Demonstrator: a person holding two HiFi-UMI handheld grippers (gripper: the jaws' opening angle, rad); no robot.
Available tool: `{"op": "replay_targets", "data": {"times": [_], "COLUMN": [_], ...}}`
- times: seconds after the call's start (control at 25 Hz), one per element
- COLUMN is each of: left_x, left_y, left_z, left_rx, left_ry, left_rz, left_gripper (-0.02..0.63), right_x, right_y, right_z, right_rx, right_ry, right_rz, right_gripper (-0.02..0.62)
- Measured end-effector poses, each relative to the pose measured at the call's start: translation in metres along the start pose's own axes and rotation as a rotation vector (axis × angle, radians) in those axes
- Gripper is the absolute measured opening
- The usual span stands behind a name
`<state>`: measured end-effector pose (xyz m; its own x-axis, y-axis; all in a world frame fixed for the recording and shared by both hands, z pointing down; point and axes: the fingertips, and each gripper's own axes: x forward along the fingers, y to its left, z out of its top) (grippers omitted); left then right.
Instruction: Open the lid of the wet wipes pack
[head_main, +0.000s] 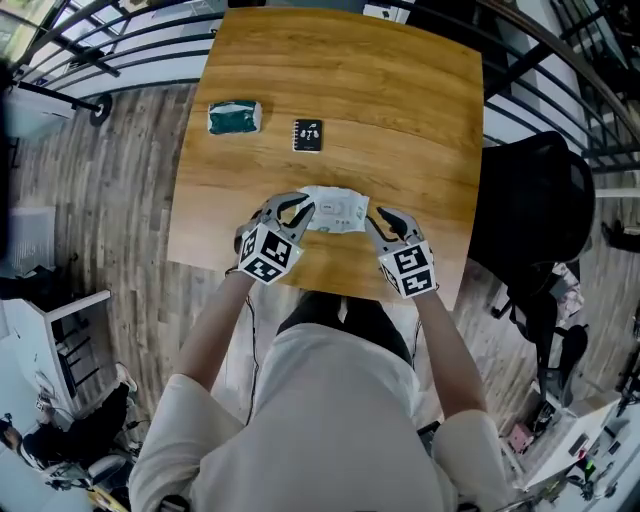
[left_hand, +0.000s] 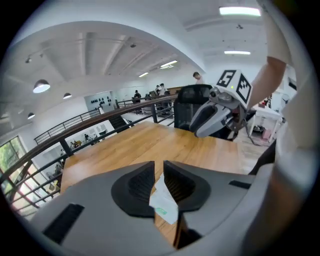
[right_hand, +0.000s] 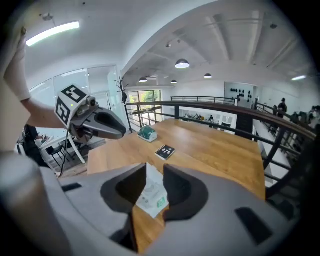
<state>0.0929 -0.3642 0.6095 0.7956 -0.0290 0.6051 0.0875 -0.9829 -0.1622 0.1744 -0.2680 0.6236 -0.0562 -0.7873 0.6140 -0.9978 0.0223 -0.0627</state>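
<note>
The wet wipes pack is white with green print and lies flat near the front edge of the wooden table. I cannot make out its lid. My left gripper hovers at the pack's left end, my right gripper just off its right end. In the left gripper view the pack shows on the table through a narrow gap between the jaws of the left gripper, and nothing is gripped. In the right gripper view the pack lies below the right gripper, whose jaws stand apart.
A teal-and-white packet and a small black notebook lie further back on the table. A black chair stands at the right side. Railings run behind the table's far edge.
</note>
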Motion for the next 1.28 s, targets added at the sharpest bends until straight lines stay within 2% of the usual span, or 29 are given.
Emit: {"op": "replay_targets", "data": {"times": [0.12,0.48,0.8,1.0,1.28], "left_x": [-0.033,-0.107,-0.165,-0.188,-0.216], "left_y": [-0.008,-0.048,-0.092,-0.120,-0.143], "left_z": [0.022,0.082,0.099,0.106,0.113], "left_rx": [-0.092,-0.238,-0.350,-0.389,-0.402], "left_ry": [-0.054,-0.197,-0.239,-0.282,-0.324], "left_rz": [0.045,0.200,0.352,0.405,0.421], "left_gripper": [0.037,0.018,-0.005,-0.005,-0.006], "right_x": [-0.035,-0.124,-0.193,-0.222,-0.246], "right_y": [0.002,0.007,0.014,0.024,0.037], "right_z": [0.023,0.055,0.067,0.069,0.073], "right_rx": [0.018,0.011,-0.009,-0.038,-0.044], "right_ry": [-0.057,-0.161,-0.246,-0.295,-0.348], "right_rz": [-0.014,0.018,0.056,0.076,0.074], "right_gripper": [0.094,0.085,0.034,0.005,0.003]}}
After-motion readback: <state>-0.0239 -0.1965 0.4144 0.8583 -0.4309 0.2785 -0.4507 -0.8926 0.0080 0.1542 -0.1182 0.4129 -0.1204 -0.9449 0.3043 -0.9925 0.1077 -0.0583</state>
